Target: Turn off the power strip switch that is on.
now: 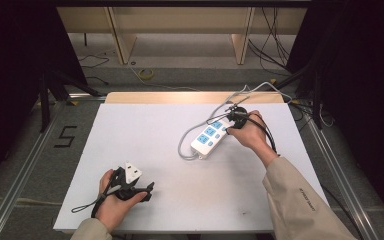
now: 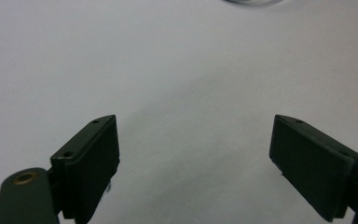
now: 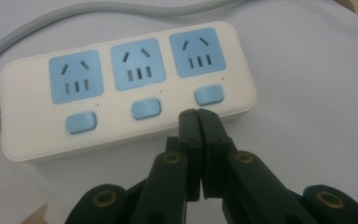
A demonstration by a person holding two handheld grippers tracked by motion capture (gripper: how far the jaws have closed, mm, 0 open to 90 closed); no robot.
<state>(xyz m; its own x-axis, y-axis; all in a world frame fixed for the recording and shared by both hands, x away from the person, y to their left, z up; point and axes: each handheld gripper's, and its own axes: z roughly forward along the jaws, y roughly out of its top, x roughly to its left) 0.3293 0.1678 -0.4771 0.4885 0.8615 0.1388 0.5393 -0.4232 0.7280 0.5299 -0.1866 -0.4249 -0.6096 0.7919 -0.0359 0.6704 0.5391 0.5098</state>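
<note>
White plastic power strip (image 3: 126,88) with three blue sockets and three blue switches lying on the white table (image 1: 145,150) toward its far right part, grey cord (image 1: 185,142) looping off its near end. Right gripper (image 3: 197,112) at the strip's switch side, jaws pressed together on nothing, tips just beside the end switch (image 3: 209,94). Left gripper (image 1: 130,186) well apart from the strip, near the table's front edge, jaws spread wide over bare surface.
</note>
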